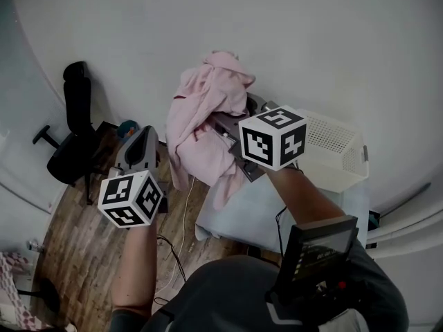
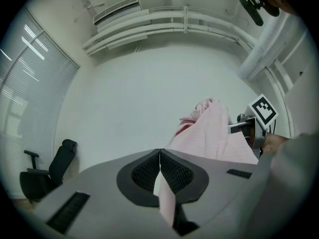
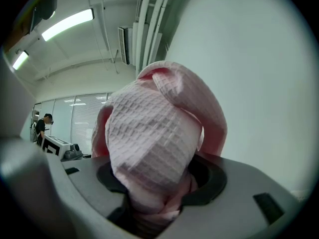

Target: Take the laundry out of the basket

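One pale pink, waffle-textured garment (image 1: 204, 120) hangs crumpled in the air just left of the white perforated basket (image 1: 332, 147), its thick bunch clamped in the right gripper (image 3: 152, 198), a thin edge pinched by the left gripper (image 2: 159, 158).

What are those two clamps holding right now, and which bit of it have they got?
A pink garment. The right gripper clamps a bunched wad of it; the left gripper pinches a thin edge.
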`<state>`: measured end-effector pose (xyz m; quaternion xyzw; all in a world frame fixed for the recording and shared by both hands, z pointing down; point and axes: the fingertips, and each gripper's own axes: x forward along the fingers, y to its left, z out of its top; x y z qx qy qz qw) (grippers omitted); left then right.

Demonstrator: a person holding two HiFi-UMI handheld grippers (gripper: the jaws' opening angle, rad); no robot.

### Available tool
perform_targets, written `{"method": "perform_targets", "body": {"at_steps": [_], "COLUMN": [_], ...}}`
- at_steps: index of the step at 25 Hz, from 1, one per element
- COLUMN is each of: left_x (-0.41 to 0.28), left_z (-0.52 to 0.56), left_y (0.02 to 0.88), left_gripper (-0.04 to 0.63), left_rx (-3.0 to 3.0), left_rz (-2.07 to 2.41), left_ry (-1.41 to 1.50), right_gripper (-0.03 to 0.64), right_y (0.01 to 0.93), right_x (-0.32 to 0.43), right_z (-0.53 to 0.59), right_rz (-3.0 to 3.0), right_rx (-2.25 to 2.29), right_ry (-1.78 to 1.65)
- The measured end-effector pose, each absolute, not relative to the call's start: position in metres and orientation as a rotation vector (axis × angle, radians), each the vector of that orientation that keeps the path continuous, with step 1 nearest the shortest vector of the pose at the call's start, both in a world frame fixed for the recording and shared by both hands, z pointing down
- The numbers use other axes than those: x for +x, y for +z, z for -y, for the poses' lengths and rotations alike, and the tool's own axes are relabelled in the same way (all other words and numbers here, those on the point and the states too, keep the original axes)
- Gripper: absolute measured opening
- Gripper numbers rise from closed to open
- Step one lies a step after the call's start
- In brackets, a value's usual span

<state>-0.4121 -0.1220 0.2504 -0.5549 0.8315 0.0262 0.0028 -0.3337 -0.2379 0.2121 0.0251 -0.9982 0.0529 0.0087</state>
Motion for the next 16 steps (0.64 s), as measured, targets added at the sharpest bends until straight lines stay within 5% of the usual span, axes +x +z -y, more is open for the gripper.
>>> {"method": "perform_targets", "body": {"at_steps": [16], "left_x": [-0.4068], "left_z": [0.1238], "left_y": [0.2453], "left_gripper": [0.008], "left_rx": [-1.749], "left_rz": [-2.603], "left_ry": [0.079], "right_gripper": [0.267], "right_y": [0.2073], "right_x": [-0.3298], "right_z": [0.2357], "right_rz": [3.115], "right_rx": [0.093], "right_ry": [0.109]}}
